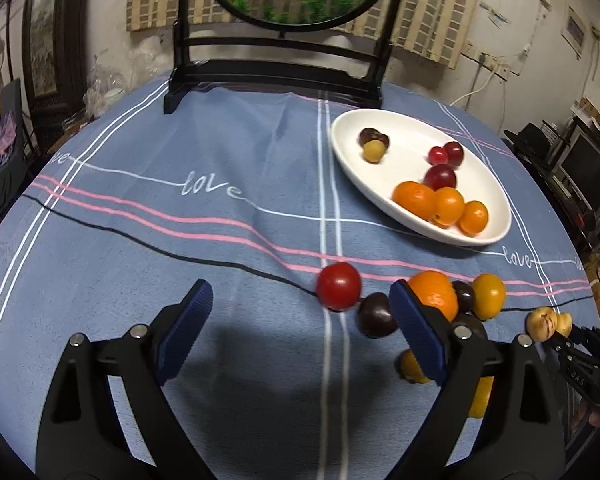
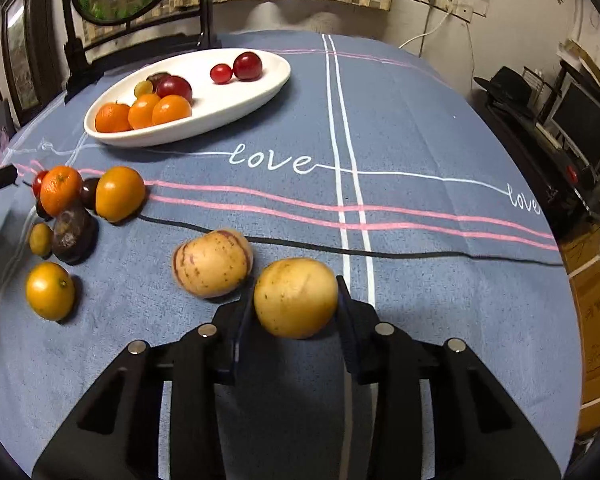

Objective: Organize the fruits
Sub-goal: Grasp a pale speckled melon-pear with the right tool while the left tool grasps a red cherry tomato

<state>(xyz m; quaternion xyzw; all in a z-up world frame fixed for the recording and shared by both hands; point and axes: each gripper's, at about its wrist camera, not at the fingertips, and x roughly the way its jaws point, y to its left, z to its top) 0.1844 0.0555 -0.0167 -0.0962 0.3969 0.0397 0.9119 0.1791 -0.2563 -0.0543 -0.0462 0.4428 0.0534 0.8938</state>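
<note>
A white oval plate (image 1: 348, 148) (image 2: 260, 84) holds oranges, red plums and small dark and yellow fruits. Loose fruit lies on the blue cloth: a red tomato (image 1: 339, 286), a dark plum (image 1: 376, 316), an orange (image 1: 436, 294) (image 2: 61, 190) and a yellow-orange fruit (image 1: 488, 296) (image 2: 120, 194). My left gripper (image 1: 300, 316) is open and empty, just short of the tomato. My right gripper (image 2: 296, 300) is shut on a pale yellow melon-like fruit (image 2: 296, 298). A second, striped one (image 2: 213, 263) lies just to its left.
A black wooden stand with a round painted screen (image 1: 276, 76) stands at the back of the table. More fruit lies at left in the right wrist view: a yellow orange (image 2: 50, 291), a dark fruit (image 2: 74, 234). Shelves and clutter stand at the right.
</note>
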